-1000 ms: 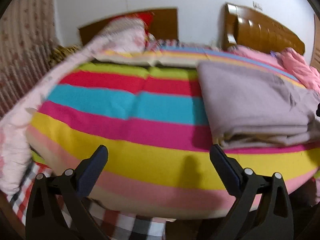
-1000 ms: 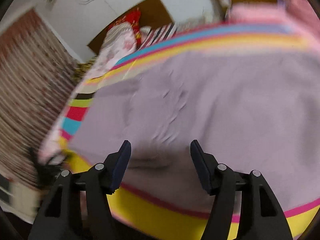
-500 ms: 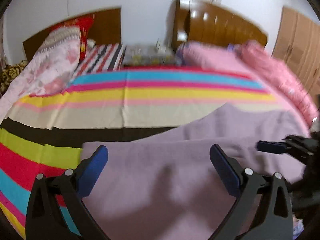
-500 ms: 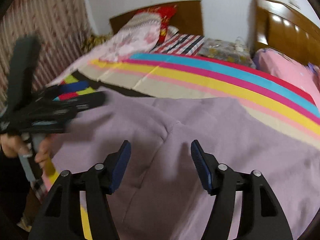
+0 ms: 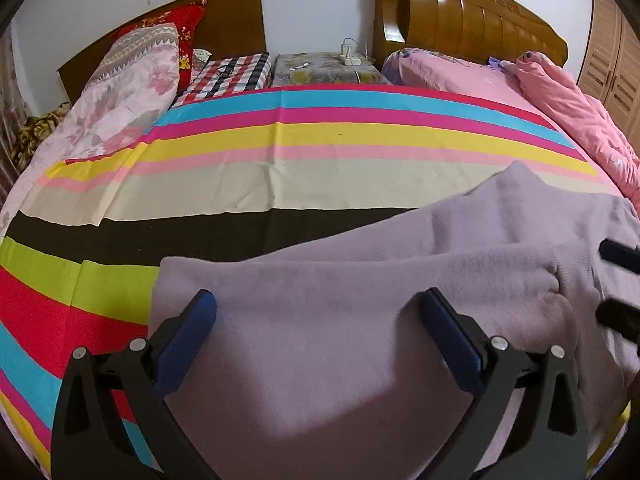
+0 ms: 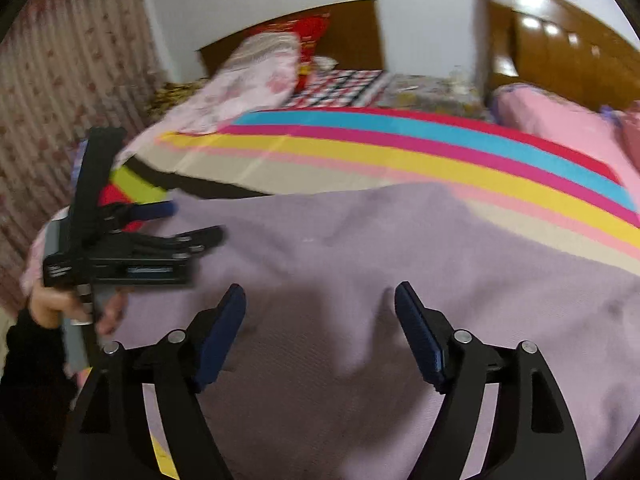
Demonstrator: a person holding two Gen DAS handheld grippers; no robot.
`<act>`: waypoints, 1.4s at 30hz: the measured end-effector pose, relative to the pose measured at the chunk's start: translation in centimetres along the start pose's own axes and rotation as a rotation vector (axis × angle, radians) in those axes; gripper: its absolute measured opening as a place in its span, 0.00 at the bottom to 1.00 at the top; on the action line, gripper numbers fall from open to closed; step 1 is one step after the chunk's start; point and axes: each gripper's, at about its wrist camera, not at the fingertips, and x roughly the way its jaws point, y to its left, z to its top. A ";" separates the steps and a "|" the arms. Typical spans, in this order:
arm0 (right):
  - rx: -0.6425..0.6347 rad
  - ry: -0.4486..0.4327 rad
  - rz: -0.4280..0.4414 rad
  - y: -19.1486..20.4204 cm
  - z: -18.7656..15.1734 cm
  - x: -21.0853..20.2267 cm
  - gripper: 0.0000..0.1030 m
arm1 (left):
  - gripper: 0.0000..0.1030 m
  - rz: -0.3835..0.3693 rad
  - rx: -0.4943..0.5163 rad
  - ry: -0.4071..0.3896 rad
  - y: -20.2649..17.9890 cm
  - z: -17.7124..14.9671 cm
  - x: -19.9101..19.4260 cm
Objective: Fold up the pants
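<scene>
Black hand-held gripper frames, blue pads, silver screws; black sleeve, bare skin.

Your left wrist view is sharp and evenly lit, with soft indoor light from above. Glare streaks sit on the glossy wooden headboard at 1 o'clock. The left gripper throws a soft shadow on the lilac pants toward 6 o'clock. The striped sheet bows strongly, and a black rim cuts off the corners. Your right wrist view is motion-blurred: the curtain at 10 o'clock, the headboard at 1 o'clock and the other gripper at 9 o'clock all smear. The right gripper stays crisp, with a dark shadow on the pants between its fingers.
</scene>
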 end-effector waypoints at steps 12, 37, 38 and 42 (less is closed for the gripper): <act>0.173 0.115 -0.225 -10.4 -2.2 -1.3 0.84 | 0.99 0.007 0.004 0.004 0.1 0.2 0.2; 0.254 -0.012 -0.280 -17.4 -7.2 -9.7 0.87 | 0.98 0.044 0.030 -0.109 -2.4 2.0 -5.1; 0.268 -0.033 -0.312 -18.1 -7.3 -10.5 0.87 | 0.98 0.017 0.045 -0.145 -3.2 2.8 -6.2; 0.361 -0.089 -0.318 -19.8 -8.0 -12.4 0.87 | 0.98 -0.102 0.202 -0.188 -10.5 6.7 -6.8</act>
